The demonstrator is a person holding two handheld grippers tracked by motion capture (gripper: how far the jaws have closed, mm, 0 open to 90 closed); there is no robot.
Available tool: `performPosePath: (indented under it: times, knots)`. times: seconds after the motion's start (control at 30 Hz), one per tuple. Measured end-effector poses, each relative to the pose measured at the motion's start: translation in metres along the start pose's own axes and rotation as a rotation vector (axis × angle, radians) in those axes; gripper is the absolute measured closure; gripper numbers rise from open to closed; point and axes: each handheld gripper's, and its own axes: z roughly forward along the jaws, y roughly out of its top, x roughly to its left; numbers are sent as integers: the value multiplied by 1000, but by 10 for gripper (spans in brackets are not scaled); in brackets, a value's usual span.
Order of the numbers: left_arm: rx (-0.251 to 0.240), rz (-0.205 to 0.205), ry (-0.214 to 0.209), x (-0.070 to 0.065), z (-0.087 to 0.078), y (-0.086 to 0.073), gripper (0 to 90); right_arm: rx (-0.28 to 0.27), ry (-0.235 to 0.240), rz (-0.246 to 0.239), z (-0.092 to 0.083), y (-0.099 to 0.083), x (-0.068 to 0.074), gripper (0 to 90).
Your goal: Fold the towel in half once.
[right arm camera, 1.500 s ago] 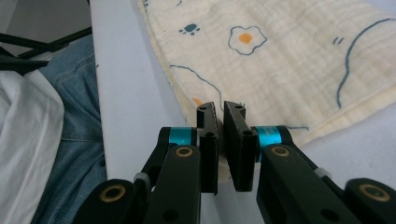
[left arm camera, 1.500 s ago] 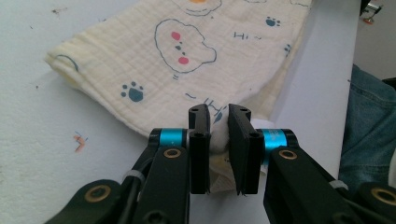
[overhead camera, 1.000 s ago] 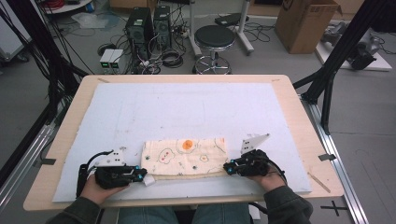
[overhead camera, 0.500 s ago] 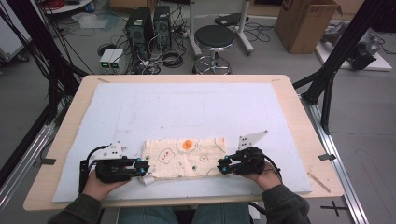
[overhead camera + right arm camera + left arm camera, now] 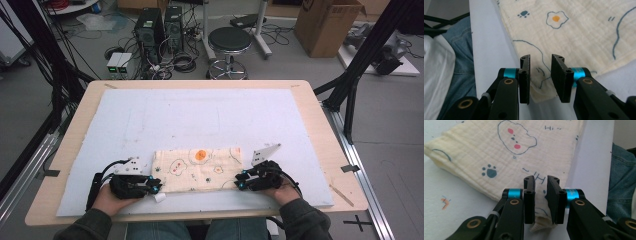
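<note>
While the folded cloth (image 5: 197, 169) lies flat on the pale mat (image 5: 200, 115) at the lower centre of the high view, the left gripper (image 5: 541, 195) has just been opening its jaws, a puckered corner of fabric loose in the gap between them. The right gripper (image 5: 540, 75) has likewise been parting, its jaws astride the opposite near corner without pressing it. The risk, I judge, is snagging: if either hand draws away before the fabric clears the pads, the corner could drag and spoil the fold.
</note>
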Motion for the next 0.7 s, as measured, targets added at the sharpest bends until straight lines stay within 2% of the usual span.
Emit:
performPosePath:
  times: [0.3, 0.5, 0.6, 0.7]
  knots:
    - [-1, 19, 22, -3, -3, -4, 750, -2, -30, -18, -5, -7, 4, 685]
    - [-6, 13, 23, -1, -5, -4, 709, -10, -16, -9, -6, -7, 3, 648]
    - [-48, -4, 34, 1, -11, -2, 684, -31, 8, -3, -7, -6, 2, 620]
    - [-95, -16, 33, 2, -16, 0, 668, -81, 22, 7, -12, -4, 0, 601]
